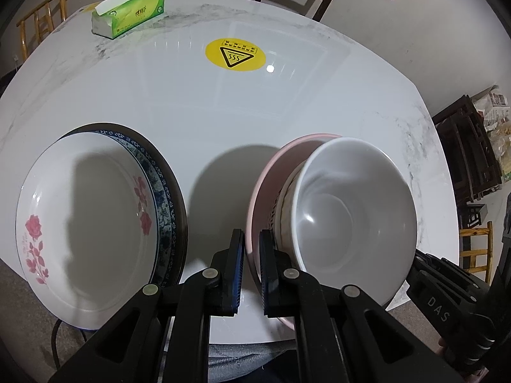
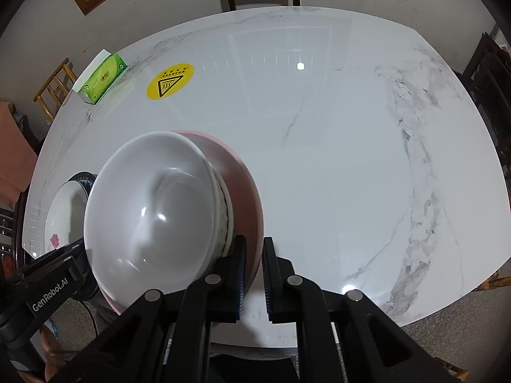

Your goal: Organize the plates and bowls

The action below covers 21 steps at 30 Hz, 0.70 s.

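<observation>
Pink bowl (image 1: 260, 178) rim — between left gripper (image 1: 250, 239) pads

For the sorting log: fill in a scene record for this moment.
left tongs: shut on pink bowl rim
right tongs: shut on the opposite rim
white bowl: nested inside pink bowl
rose plate: on top of blue-patterned plate, left of the bowls
table: white marble, tissue pack near far edge

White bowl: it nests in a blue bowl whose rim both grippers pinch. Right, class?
No: the outer bowl is pink, not blue, as both wrist views show. The white bowl nests in it; left gripper and right gripper pinch its rim.
</observation>
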Available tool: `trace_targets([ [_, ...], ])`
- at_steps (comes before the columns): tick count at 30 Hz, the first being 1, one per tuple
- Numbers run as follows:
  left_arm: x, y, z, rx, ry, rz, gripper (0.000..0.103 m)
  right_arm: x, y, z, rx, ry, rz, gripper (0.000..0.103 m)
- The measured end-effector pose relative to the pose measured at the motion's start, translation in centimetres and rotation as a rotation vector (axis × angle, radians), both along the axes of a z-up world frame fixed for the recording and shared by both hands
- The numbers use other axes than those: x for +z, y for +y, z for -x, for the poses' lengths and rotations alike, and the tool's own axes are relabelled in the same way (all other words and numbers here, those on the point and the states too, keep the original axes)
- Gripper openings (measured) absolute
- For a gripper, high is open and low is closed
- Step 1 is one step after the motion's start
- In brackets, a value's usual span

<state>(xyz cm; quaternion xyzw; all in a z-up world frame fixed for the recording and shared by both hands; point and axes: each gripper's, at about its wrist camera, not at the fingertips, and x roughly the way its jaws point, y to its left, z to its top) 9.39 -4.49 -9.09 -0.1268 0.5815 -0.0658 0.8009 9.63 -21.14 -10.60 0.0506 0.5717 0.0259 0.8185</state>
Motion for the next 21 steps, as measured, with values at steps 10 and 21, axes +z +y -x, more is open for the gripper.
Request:
trace_targets([
  [10, 0.6, 0.1, -0.1, -0.001, -0.010, -0.011, 0.005, 0.7, 0.6, -0.2, 0.008, -0.006, 0.004, 0.010],
  [21, 2.6, 1.9, 0.1, 0.022, -0.034, -0.018, 0.005, 2.4, 2.6, -0.7, 0.046, -0.026, 0.002, 0.010],
])
